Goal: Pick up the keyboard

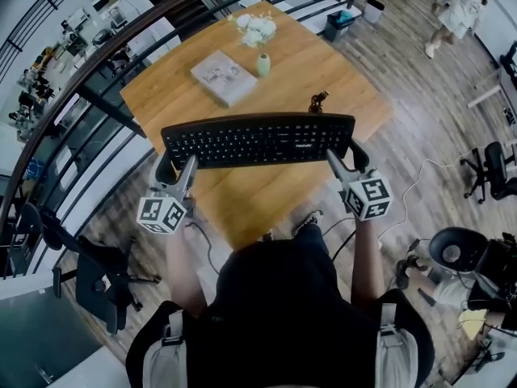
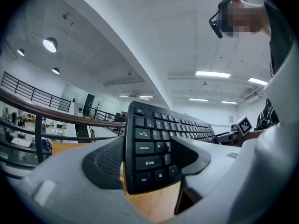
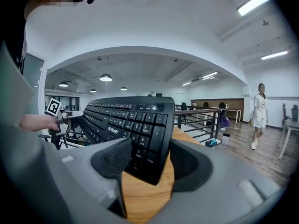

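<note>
A black keyboard (image 1: 258, 140) hangs level above the wooden table (image 1: 242, 200), held at both ends. My left gripper (image 1: 178, 168) is shut on its left end, the jaws clamping the Shift and Ctrl corner of the keyboard (image 2: 149, 153). My right gripper (image 1: 346, 157) is shut on its right end, pinching the number-pad corner of the keyboard (image 3: 140, 134). In both gripper views the keyboard tilts up away from the wood beneath.
On the far part of the table lie a grey book (image 1: 224, 77), a small green vase (image 1: 263, 65), a white flower bunch (image 1: 256, 28) and a small dark object (image 1: 318, 100). A black railing (image 1: 97, 103) curves along the left. A person (image 1: 456, 10) walks at the far right.
</note>
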